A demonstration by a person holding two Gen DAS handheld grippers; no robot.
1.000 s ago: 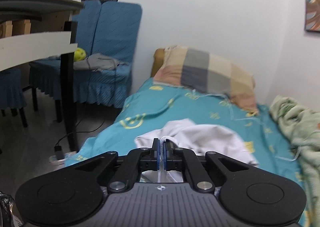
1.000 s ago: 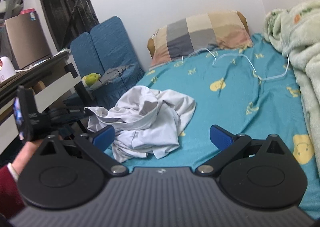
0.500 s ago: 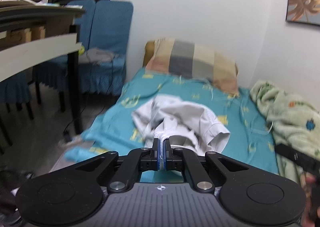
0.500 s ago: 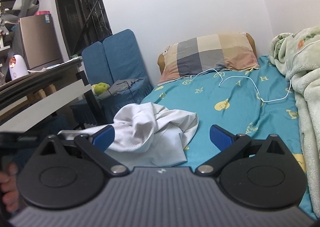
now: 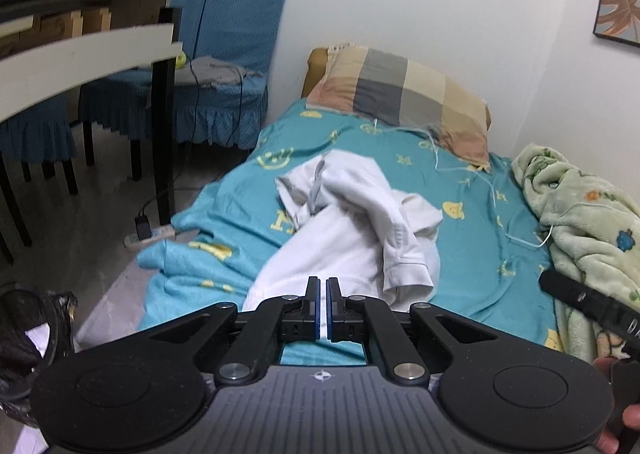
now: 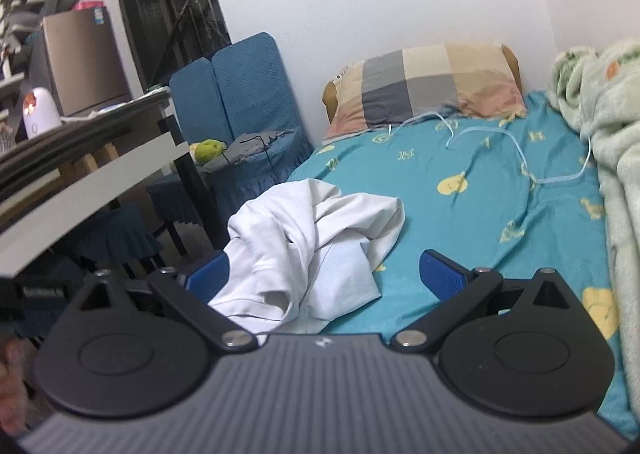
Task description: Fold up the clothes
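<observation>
On teal bed (image 5: 240, 190): one white garment (image 5: 352, 230), pinched by left tongs (image 5: 323, 308); right tongs (image 6: 324, 274) spread wide.

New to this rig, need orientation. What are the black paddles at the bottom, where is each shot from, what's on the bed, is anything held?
No robot arm here: a person holds a two-finger gripper in each hand, and a fisheye camera on each looks forward along its fingers. The black paddles are the gripper bodies.

Left-wrist view: the left gripper is shut on the near edge of a white garment. The other gripper shows at the right edge.

Right-wrist view: the right gripper is open and holds nothing; the garment lies crumpled ahead of it.

On the bed, with its teal sheet: the garment, a checked pillow, a thin white cable and a green blanket.
</observation>
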